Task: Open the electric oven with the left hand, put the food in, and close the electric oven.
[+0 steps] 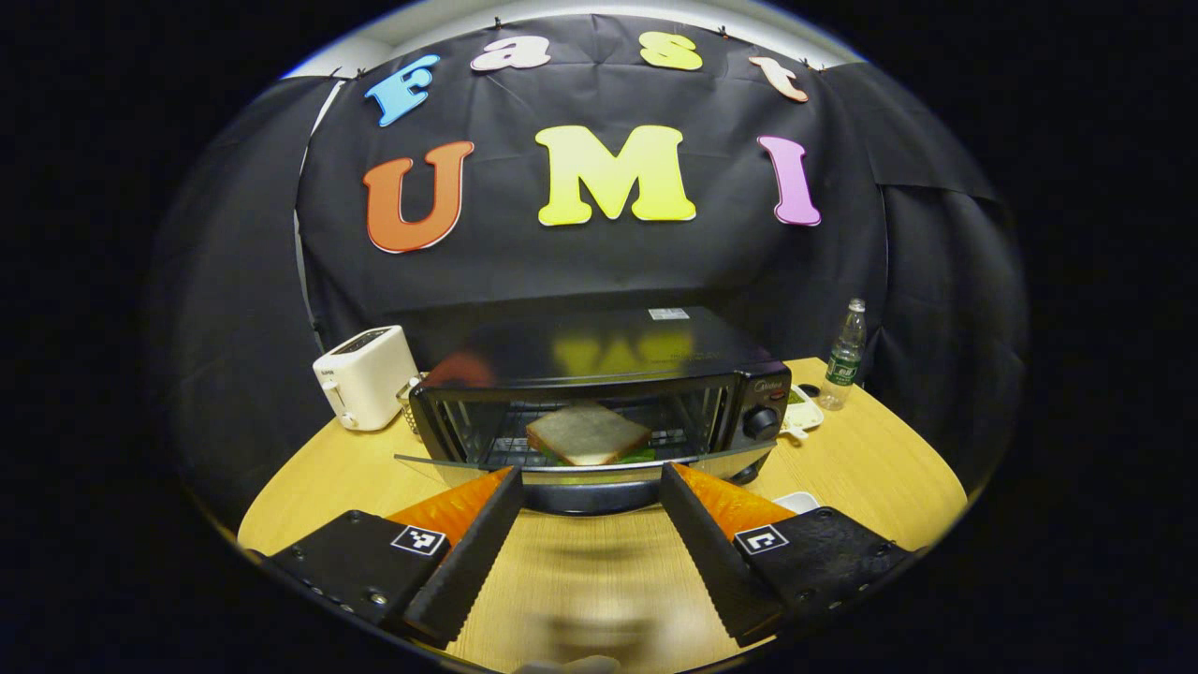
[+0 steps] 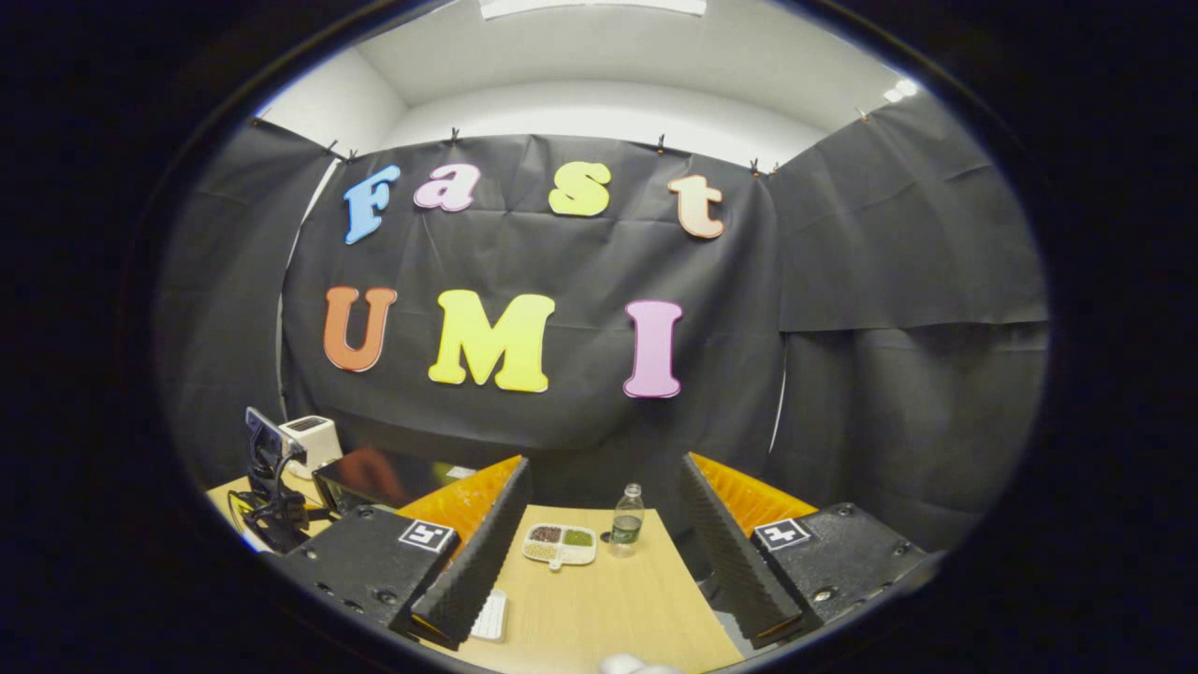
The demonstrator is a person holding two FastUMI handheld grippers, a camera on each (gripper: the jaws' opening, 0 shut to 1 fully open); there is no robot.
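Left gripper (image 1: 590, 487), in the left gripper view, sits low at bottom centre with its ridged fingers spread wide and nothing between them, aimed at the electric oven (image 1: 599, 393) in the middle of the frame. Its glass door (image 1: 580, 465) hangs partly open, tilted towards the camera, its front edge between the fingertips though contact cannot be told. Inside, a sandwich (image 1: 588, 433) of pale flat bread with a green edge lies on the wire rack. So the food looks to be in, and closing is the step in hand: I would get under the door's front edge and swing it up evenly, keeping square so the smooth glass does not slip off the ridges. A white boxy toaster (image 1: 365, 376) stands left of the oven, a clear plastic bottle (image 1: 845, 356) right of it, all on a pale wood-grain table (image 1: 842, 459). In the right gripper view, the right gripper (image 2: 604, 524) at bottom centre is likewise wide apart and empty, above the table; between its fingers show a small divided dish (image 2: 560, 545) and the bottle, with the glossy dark oven at lower left.
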